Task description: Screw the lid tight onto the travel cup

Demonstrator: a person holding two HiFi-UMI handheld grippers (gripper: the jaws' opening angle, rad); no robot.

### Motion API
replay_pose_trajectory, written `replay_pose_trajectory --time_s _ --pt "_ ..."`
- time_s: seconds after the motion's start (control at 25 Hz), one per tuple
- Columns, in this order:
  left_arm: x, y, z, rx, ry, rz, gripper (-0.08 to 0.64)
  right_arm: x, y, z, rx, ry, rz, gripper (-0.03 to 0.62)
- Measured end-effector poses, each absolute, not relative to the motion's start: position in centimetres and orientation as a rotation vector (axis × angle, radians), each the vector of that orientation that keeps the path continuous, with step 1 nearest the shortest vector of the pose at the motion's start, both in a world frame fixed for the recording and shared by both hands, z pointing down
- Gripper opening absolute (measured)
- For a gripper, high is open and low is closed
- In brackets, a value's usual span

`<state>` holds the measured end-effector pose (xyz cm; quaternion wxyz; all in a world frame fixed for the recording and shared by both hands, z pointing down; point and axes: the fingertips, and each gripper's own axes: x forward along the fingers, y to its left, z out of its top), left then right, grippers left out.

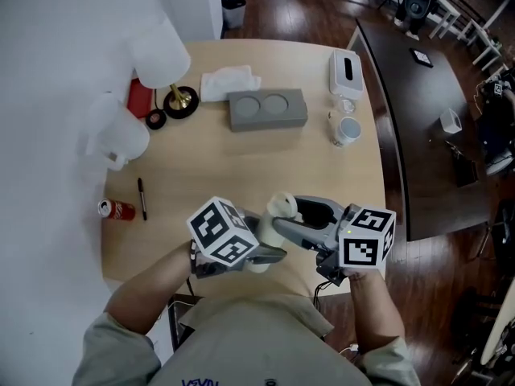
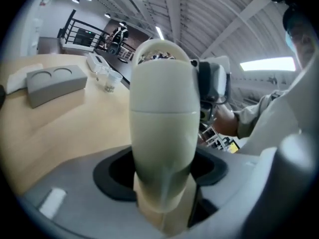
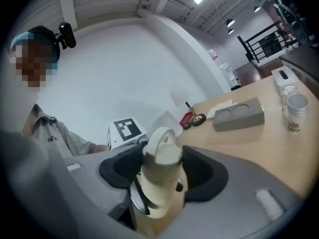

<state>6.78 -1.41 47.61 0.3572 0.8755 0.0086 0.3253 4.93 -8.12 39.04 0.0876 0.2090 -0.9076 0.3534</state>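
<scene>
No word can be read anywhere. The red can carries white lettering too small to make out, and each of the two marker cubes shows only black-and-white square patterns.

One cream travel cup is held above the near edge of the pale wooden worktop, close to the person's body, between two hand-held grippers. The left gripper has its jaws spread wide and closed around the lower body of the cup, which fills the middle of its view. The right gripper comes in from the other side, its jaws likewise wide and closed on the upper end, at the one lid. The lid sits on the cup and has a loop handle on top.

Well away from the cup, the worktop holds one grey block with two round hollows, one black pen just beside the can, one white tissue box, and a small stack of paper cups whose number cannot be told.
</scene>
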Motion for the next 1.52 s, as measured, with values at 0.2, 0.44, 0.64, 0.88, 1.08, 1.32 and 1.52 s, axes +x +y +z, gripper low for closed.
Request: replay_pose_trajectory --time_s 0.2,0.44,0.64,0.88,1.08,1.32,1.52 --pt "6.9 -2.0 48.1 2.336 -0.032 0.836 0.318 5.0 -8.0 39.0 0.618 -2.717 0.994 0.255" --pt "6.9 -6.6 48.2 2.530 -0.275 0.585 0.316 8.1 -9.4 34.9 0.748 -2.914 0.965 0.258" --pt "6.8 -11.3 50.4 2.749 -0.547 0.550 0.316 9.7 -9.6 35.6 0.895 -2.919 1.037 0.258" --pt "7.3 -13.9 53.2 2.828 -0.707 0.586 0.316 9.8 -9.3 36.8 0.958 -2.895 1.089 0.258" --pt "6.8 -15.2 56.2 2.811 -0.817 0.597 0.316 9.8 -9.5 37.2 1.009 -2.872 1.109 0.258" --pt "7.3 -15.2 58.1 2.825 -0.867 0.606 0.316 10.0 -9.3 38.4 1.034 -2.828 1.149 0.258" --pt "7.1 -16.6 59.1 2.857 -0.930 0.602 0.316 9.6 -10.2 38.4 1.040 -2.839 1.128 0.258"
